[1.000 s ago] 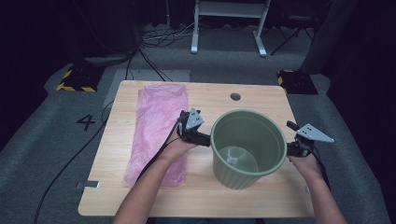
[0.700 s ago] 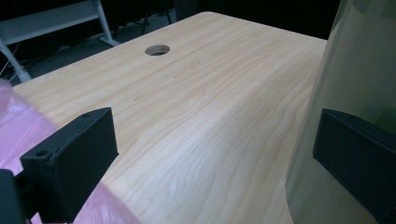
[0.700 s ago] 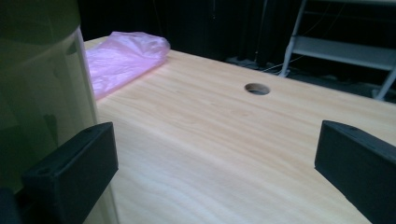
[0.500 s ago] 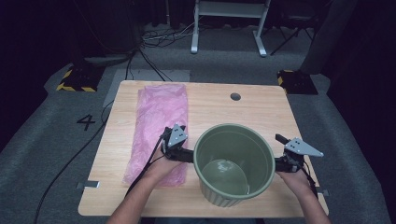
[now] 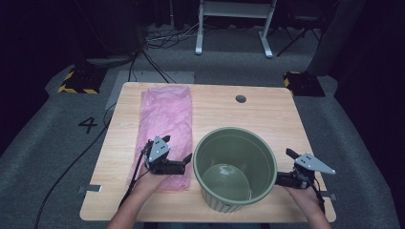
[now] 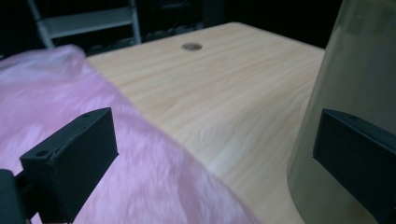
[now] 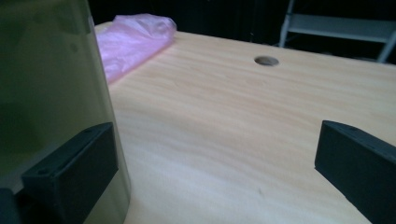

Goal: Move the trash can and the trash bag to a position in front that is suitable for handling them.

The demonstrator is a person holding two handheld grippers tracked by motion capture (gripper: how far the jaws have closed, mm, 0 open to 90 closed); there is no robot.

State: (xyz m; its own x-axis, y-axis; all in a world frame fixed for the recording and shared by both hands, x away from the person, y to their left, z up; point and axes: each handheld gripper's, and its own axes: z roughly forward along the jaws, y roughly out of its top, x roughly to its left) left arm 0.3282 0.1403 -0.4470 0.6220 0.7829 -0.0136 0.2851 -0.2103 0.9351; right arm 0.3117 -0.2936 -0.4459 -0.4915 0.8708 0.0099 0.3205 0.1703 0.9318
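1. From the high view I see a large round sage-green ribbed plastic bin [image 5: 235, 169] standing upright on the pale wooden table [image 5: 239, 114], near the front edge, a little right of the middle. Its mouth faces up and its inside looks bare.

2. In the same view my left gripper [image 5: 184, 163] sits just beside the bin's left wall, over the near end of a flat, crinkled pink plastic bag [image 5: 165, 129] that lies lengthwise along the table's left half. My right gripper [image 5: 282, 177] sits against the bin's right wall, close to the table's front right corner. A small round hole [image 5: 240, 98] marks the table's far side.

3. In the left gripper view my two black jaws stand wide apart with nothing between them. One jaw hangs over the pink bag [image 6: 93, 154]; the other lies against, or just in front of, the bin's green wall [image 6: 355, 93]. I cannot tell whether it touches.

4. In the right gripper view my jaws are again spread wide and grip nothing. One jaw sits close against the bin's wall [image 7: 51, 93]; the other hangs over bare wood [image 7: 233, 130]. The pink bag [image 7: 133, 37] lies behind the bin.
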